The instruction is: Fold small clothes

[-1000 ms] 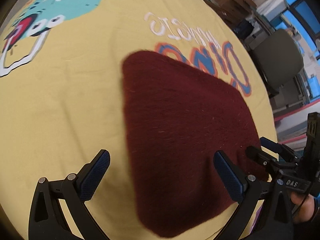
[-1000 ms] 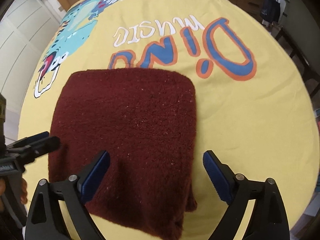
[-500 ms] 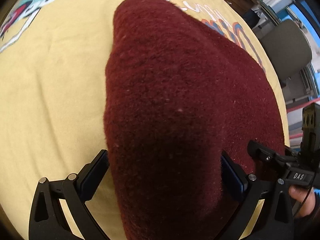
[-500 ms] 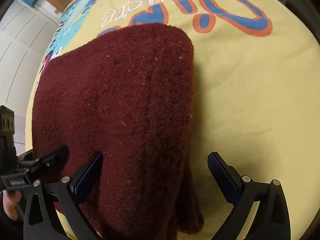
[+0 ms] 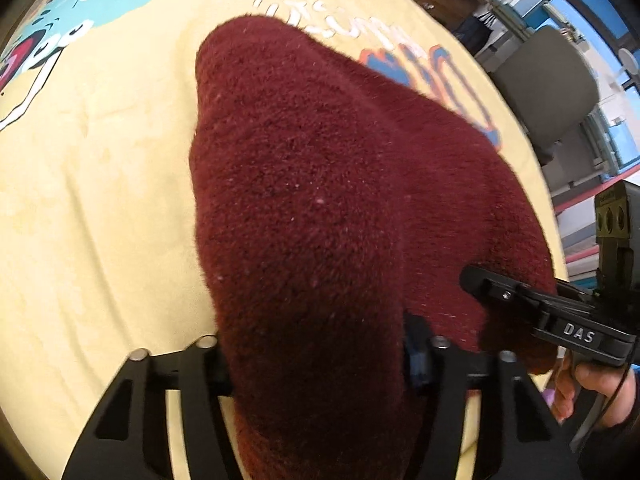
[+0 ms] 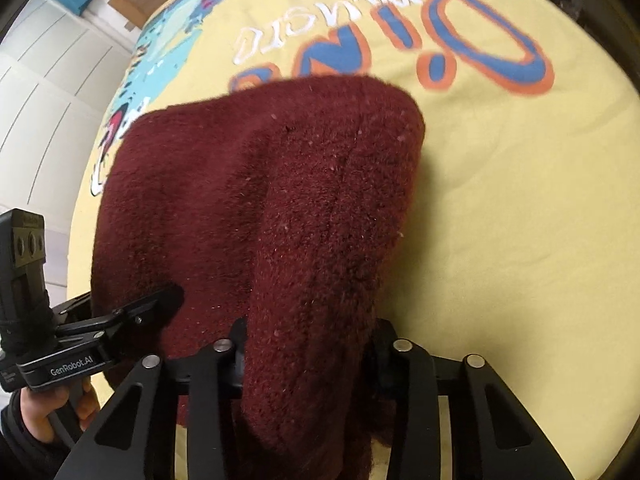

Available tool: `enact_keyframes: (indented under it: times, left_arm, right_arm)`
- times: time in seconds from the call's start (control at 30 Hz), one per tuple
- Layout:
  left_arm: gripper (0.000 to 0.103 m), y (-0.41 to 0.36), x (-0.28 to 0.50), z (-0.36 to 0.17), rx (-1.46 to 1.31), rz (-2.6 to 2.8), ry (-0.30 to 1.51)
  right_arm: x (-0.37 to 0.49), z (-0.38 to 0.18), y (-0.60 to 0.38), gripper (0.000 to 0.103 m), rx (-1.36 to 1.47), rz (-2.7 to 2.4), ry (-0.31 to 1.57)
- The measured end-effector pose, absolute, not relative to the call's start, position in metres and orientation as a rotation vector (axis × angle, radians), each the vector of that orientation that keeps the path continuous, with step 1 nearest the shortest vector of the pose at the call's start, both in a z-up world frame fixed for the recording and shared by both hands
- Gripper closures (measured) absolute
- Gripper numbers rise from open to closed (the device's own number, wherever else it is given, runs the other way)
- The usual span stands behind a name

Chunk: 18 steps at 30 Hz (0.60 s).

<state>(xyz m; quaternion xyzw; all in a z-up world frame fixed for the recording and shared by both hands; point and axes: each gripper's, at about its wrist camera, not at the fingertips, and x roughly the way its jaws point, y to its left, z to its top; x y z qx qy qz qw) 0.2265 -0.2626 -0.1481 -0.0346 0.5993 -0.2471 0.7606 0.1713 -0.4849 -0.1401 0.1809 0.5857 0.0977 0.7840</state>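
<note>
A dark red fleece garment [image 5: 328, 200] lies on a yellow printed cloth [image 5: 88, 184] that covers the table. My left gripper [image 5: 316, 360] is shut on the garment's near left corner, which bunches up between its jaws. My right gripper [image 6: 308, 348] is shut on the near right corner of the garment [image 6: 280, 208] in the same way. The near edge is lifted off the cloth between the two grippers. Each gripper shows in the other's view: the right gripper [image 5: 472, 280] at the lower right, the left gripper [image 6: 172, 294] at the lower left.
The yellow cloth [image 6: 520, 200] carries a blue and orange "Dino music" print [image 6: 480, 40] beyond the garment and a teal dinosaur print [image 5: 80, 0] at the far left. A grey chair [image 5: 552, 88] and boxes stand past the table's right edge. White cupboard doors [image 6: 48, 80] are at the left.
Both grippers moved in over the garment's near corners and closed on them. The near edge has risen off the yellow cloth and now bunches between the jaws.
</note>
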Motion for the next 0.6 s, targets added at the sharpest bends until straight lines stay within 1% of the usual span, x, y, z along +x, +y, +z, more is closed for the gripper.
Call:
enact_keyframes:
  times: [0.13, 0.23, 0.37, 0.5, 0.6]
  left_arm:
    - [0.058, -0.251, 0.219, -0.116, -0.064, -0.593, 1.247]
    - [0.059, -0.224, 0.219, -0.092, -0.072, -0.604, 1.2]
    - [0.058, -0.182, 0.22, -0.075, -0.091, -0.584, 1.163]
    - [0.058, -0.136, 0.217, -0.07, -0.112, -0.544, 1.148]
    - [0.058, -0.113, 0.209, -0.08, -0.128, -0.507, 1.163]
  right_arm:
    - [0.168, -0.105, -0.467, 0.067, 0.35, 0.236, 1.207]
    - [0.169, -0.085, -0.447, 0.067, 0.336, 0.267, 1.175]
    - [0.177, -0.061, -0.396, 0.067, 0.283, 0.313, 1.142]
    - [0.186, -0.058, -0.351, 0.067, 0.24, 0.338, 1.144]
    - [0.189, -0.072, -0.321, 0.067, 0.212, 0.334, 1.174]
